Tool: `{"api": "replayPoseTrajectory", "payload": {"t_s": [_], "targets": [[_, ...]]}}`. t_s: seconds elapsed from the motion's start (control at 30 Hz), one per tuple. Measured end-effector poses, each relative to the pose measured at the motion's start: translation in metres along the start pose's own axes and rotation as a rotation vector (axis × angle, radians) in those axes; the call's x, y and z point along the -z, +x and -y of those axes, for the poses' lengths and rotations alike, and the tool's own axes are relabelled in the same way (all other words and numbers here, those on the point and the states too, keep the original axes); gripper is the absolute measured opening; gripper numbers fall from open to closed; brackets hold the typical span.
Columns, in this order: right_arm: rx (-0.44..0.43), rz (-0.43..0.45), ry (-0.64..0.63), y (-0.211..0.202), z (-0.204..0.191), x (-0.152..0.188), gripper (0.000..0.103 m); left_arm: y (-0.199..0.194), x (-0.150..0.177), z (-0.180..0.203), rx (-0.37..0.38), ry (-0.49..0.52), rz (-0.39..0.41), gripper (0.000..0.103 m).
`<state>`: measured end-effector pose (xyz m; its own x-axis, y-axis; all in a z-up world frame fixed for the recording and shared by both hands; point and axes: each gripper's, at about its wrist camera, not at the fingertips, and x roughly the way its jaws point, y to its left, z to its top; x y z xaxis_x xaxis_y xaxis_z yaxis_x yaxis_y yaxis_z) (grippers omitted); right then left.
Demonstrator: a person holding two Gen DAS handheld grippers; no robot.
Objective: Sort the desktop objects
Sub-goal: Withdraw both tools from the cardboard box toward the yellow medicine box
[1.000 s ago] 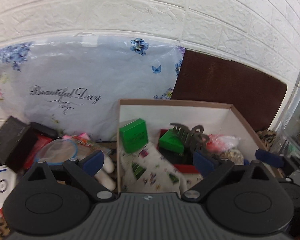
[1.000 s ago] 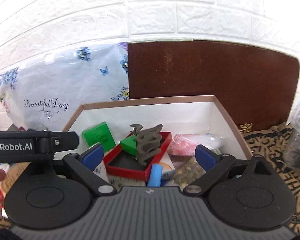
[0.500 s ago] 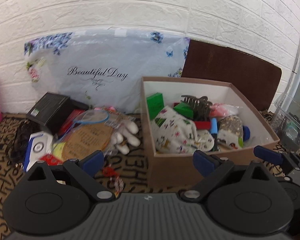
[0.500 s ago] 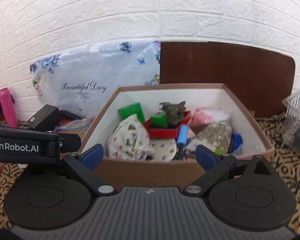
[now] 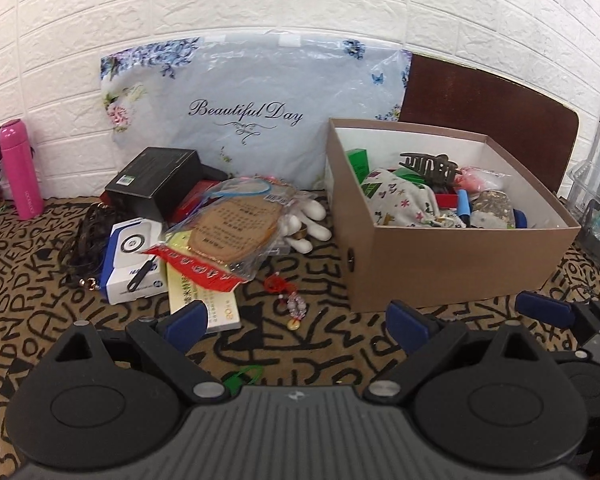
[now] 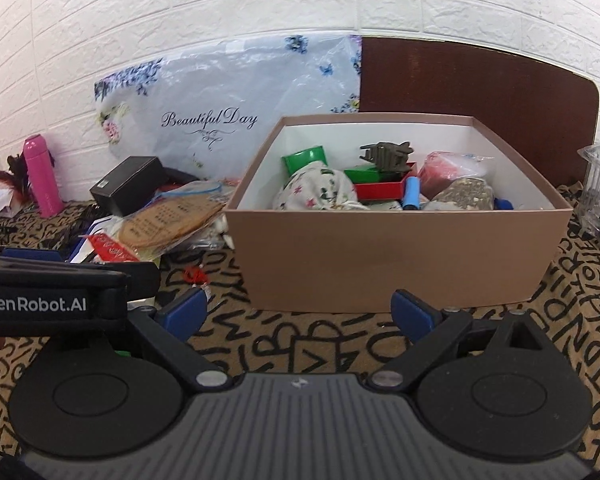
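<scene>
Pink is the first thing I read at nine o'clock in my left wrist view: a slim pink bottle (image 5: 20, 168) standing upright against the white brick wall (image 5: 260, 0). Moving right, toward ten o'clock, a black box (image 5: 156, 178) sits tilted on the heap, with a white-and-blue box (image 5: 134, 264) lying just in front of it and a dark cord (image 5: 82, 240) bunched at its left. Next comes a clear zip bag (image 5: 236, 222) holding tan insoles, resting over a red packet (image 5: 198, 272) and a pale yellow-green carton (image 5: 204, 300). White doll-like limbs (image 5: 306, 222) poke out beside the bag, and a red beaded charm (image 5: 288, 294) lies alone on the letter-patterned cloth (image 5: 320, 344). Behind all this a floral plastic bag (image 5: 252, 112) leans on the wall.

At one to two o'clock stands the brown cardboard box (image 5: 452, 264), open-topped. Inside I see a green box (image 5: 358, 160), a printed cloth pouch (image 5: 400, 200), a dark hair claw (image 5: 428, 164), a blue tube (image 5: 464, 202) and a red tray (image 6: 380, 190).

My left gripper (image 5: 296, 320) is spread wide with nothing between its blue pads, low over the cloth before the pile. My right gripper (image 6: 298, 314) is likewise spread and empty, facing the box's front wall at twelve o'clock.
</scene>
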<state>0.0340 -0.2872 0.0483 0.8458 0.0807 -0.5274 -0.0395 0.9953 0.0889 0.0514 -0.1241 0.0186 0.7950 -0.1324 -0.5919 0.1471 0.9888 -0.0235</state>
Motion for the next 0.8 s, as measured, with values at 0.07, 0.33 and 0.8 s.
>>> {"api": "replayPoseTrajectory", "payload": {"t_s": [0.07,0.33,0.8], "targets": [[-0.008,-0.004,-0.004,-0.001,-0.006,0.001,0.096,0.001,0.002,-0.006,-0.005,-0.013,-0.006,0.099],[-0.028,-0.029,-0.047,0.006,-0.033,0.002,0.096,0.003,0.012,-0.042,0.021,-0.069,-0.012,0.099],[-0.227,-0.079,-0.078,0.051,-0.082,0.020,0.096,0.045,0.024,-0.128,-0.090,-0.200,-0.088,0.098]]}}
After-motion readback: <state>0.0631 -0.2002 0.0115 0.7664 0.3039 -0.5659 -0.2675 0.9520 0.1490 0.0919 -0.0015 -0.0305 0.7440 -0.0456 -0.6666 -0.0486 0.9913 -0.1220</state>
